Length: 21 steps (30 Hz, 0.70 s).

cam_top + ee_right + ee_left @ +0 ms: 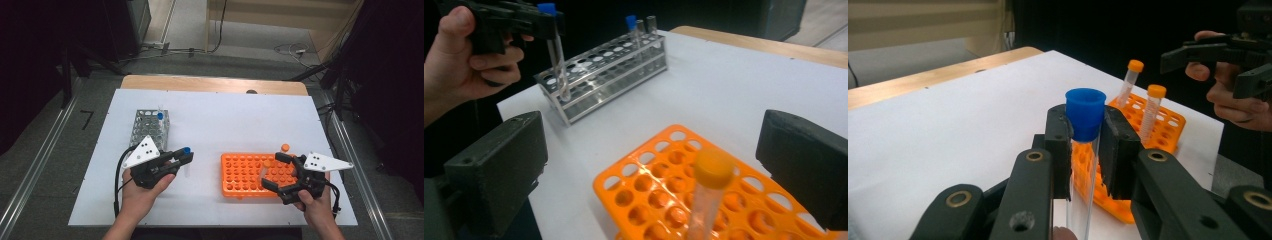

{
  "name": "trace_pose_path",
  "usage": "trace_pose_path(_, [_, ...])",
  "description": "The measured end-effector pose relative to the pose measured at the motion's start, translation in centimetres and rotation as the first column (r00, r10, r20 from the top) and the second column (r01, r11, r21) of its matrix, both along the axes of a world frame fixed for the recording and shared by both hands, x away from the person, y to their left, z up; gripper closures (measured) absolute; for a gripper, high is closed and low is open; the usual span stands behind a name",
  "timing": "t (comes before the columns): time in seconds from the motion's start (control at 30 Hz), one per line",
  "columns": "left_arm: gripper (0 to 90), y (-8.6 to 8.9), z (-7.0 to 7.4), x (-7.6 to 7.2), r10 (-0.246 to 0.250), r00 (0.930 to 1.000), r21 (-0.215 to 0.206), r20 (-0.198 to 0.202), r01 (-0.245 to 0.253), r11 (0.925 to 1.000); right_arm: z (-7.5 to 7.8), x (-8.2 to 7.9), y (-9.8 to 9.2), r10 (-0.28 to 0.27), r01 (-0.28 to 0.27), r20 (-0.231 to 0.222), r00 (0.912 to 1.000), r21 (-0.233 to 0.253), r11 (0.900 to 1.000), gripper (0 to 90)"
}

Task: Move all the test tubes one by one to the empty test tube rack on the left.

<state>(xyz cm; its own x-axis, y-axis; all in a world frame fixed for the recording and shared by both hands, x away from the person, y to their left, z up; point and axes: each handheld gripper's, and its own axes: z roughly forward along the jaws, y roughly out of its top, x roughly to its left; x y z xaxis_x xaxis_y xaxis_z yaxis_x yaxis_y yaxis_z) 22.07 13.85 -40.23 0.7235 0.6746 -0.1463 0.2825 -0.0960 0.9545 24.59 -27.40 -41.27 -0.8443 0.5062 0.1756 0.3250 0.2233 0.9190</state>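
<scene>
1. The left hand-held gripper [184, 156] is pinching one blue-capped tube [1083, 150] upright above the table [225, 115], between two racks; one metal rack [150, 127] is holding one more blue-capped tube [160, 117].
2. The right hand-held gripper [274, 172] is standing spread around one orange-capped tube [709, 195] in the orange rack [240, 175]; two orange-capped tubes are standing there.

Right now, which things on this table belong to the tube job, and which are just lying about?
In the job:
left gripper
blue-capped tube
right gripper
orange-capped tube between its open jaws
orange rack
metal rack

Lying about:
cables on the floor
wooden table edge
</scene>
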Motion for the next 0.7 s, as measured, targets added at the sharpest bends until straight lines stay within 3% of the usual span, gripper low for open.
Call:
trace_pose_path(0.37, [76.8,2.0,0.2,1.4,0.073,0.9973,-0.01,0.003,-0.073,0.9973,-0.9,-0.1,-3.7,-0.083,0.083,-0.001,0.9966,-0.019,0.996,0.0])
trace_pose_path(0.7, [76.9,3.7,0.4,3.3,0.154,0.9881,-0.018,0.006,-0.154,0.988,-1.7,0.9,-6.4,-0.146,0.146,0.0,0.9893,-0.022,0.989,0.0])
